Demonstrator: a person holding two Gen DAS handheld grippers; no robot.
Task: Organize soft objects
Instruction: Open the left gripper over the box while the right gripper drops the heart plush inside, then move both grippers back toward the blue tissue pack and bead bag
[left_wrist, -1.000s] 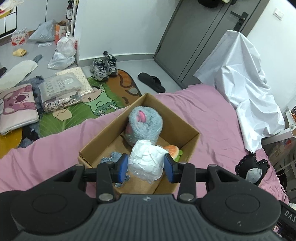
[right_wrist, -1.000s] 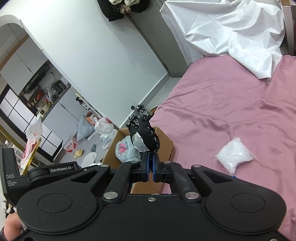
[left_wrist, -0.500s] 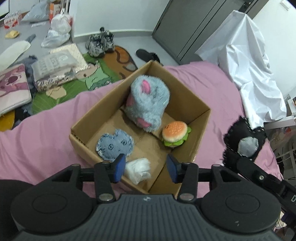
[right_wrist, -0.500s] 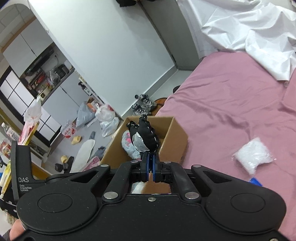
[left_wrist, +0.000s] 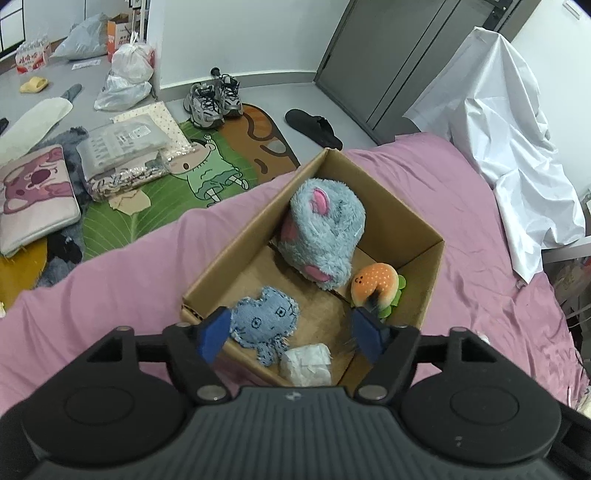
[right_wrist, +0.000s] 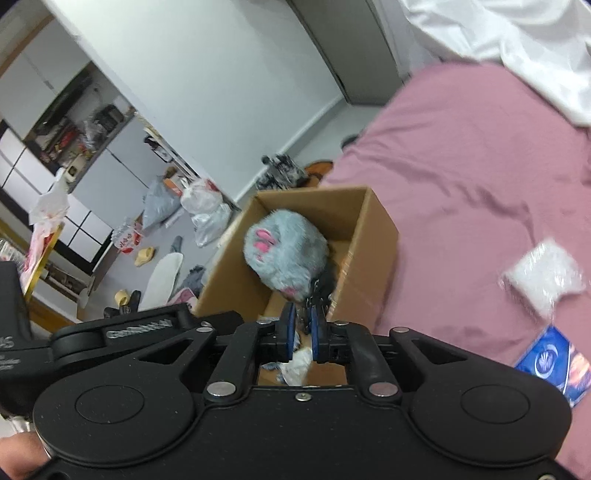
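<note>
A cardboard box (left_wrist: 430, 291) on the pink bed holds a grey-blue plush (left_wrist: 321, 232), a burger plush (left_wrist: 376, 282), a denim-blue plush (left_wrist: 264, 317) and a white wrapped packet (left_wrist: 306, 363). My left gripper (left_wrist: 291, 332) hovers over the box's near end, its jaws opening wide with nothing between the pads. In the right wrist view my right gripper (right_wrist: 302, 325) is above the box (right_wrist: 373, 236), its jaws opening a little. A blurred black stitched toy (right_wrist: 325, 286) sits just past its fingertips, beside the grey-blue plush (right_wrist: 284, 251).
Another white packet (right_wrist: 546, 277) and a blue pouch (right_wrist: 550, 365) lie on the bed to the box's right. A white sheet (left_wrist: 517, 147) covers the bed's far end. The floor beyond holds shoes (left_wrist: 214, 99), bags and a green mat (left_wrist: 147, 206).
The left gripper let go of the white packet, which now lies in the box, and its jaws spread wide. The right gripper carried the black toy over the box and its jaws parted.
</note>
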